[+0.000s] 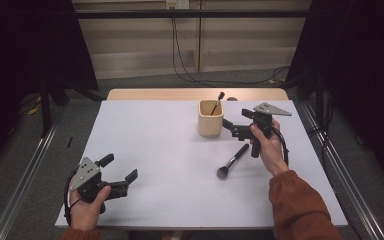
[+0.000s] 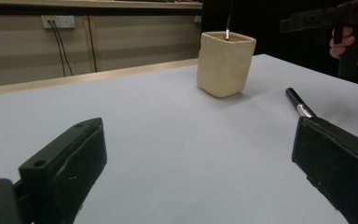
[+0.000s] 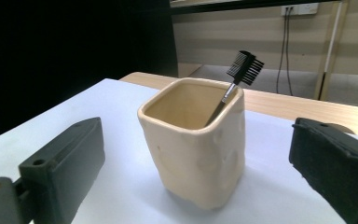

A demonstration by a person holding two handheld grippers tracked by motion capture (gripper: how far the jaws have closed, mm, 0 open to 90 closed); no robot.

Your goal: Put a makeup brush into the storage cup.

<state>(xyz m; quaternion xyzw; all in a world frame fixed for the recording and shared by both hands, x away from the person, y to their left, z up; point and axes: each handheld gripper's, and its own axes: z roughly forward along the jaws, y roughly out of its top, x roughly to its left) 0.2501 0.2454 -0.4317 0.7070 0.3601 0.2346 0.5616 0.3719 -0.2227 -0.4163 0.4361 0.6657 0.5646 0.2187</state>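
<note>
The cream square ceramic cup stands on the white table, toward its far edge. In the cup leans a small black comb-headed brush. A black-handled makeup brush lies on the table in front of the cup, slightly to its right.

The right gripper hovers just right of the cup; the left gripper sits well in front of the cup and to its left.

No readable text, label, brand, number or sign anywhere: none on the cup, the brushes or the tabletop.

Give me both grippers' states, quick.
Left gripper: jaws open, holding nothing.
Right gripper: jaws open, holding nothing, beside the cup.
</note>
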